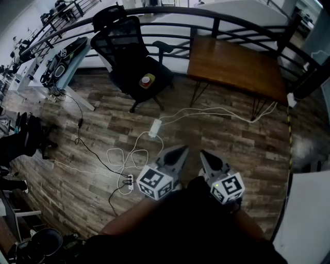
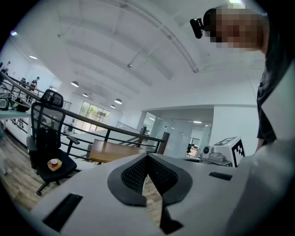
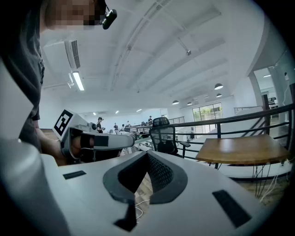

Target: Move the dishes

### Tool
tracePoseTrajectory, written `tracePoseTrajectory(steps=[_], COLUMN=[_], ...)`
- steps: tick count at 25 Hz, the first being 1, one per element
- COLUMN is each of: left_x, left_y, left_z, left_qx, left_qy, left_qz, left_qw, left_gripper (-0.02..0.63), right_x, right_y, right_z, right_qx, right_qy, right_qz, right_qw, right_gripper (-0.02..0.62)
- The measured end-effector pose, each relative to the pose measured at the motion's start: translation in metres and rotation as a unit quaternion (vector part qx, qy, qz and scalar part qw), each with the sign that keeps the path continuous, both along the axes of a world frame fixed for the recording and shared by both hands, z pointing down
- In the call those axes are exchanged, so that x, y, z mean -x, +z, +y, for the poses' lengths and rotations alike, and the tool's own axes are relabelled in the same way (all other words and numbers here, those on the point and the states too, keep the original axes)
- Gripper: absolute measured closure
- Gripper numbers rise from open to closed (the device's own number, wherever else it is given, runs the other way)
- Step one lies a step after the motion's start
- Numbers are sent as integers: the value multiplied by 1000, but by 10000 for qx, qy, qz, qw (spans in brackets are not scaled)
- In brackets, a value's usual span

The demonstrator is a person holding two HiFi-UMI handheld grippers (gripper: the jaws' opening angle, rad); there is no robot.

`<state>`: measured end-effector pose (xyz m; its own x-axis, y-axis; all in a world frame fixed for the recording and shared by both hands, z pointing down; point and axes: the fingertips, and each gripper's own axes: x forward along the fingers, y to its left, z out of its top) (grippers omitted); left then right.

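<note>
No dishes on a table show in any view. A small red cup on a yellowish plate-like thing (image 1: 146, 81) rests on the seat of a black office chair (image 1: 131, 56); the left gripper view shows it too, far left (image 2: 54, 163). My left gripper (image 1: 180, 150) (image 2: 147, 157) and right gripper (image 1: 204, 154) (image 3: 147, 156) are held side by side close to the person's body, above the wooden floor. Both point toward the chair and table. Each pair of jaws meets at the tips with nothing between them.
A brown wooden table (image 1: 237, 67) stands at the back right against a black railing (image 1: 170, 15). White cables and a power strip (image 1: 154, 127) lie on the floor ahead. A white desk (image 1: 46, 72) with gear is at far left, a white surface (image 1: 309, 216) at lower right.
</note>
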<state>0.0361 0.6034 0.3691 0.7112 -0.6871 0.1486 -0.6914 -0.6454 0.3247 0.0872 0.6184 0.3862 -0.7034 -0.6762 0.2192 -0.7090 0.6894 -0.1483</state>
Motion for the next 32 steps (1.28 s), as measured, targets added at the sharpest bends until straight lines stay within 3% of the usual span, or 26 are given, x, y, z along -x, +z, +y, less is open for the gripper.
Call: tracePoseTrajectory(steps=[10, 27, 32], left_x=[-29, -151, -159], left_y=[3, 15, 17], left_z=[-24, -138, -155], left_qx=[-47, 148, 189], left_qy=[35, -223, -318], left_qz=[-63, -229, -307], left_qw=[10000, 9994, 9988], left_gripper=[617, 617, 617], right_x=[-24, -149, -160], right_y=[4, -4, 2], right_z=[-26, -142, -160], right_qx=[-59, -64, 49], right_qy=[-98, -275, -369], right_qz=[0, -324, -404], right_qw=[9999, 9991, 9985], right_gripper=[594, 594, 594])
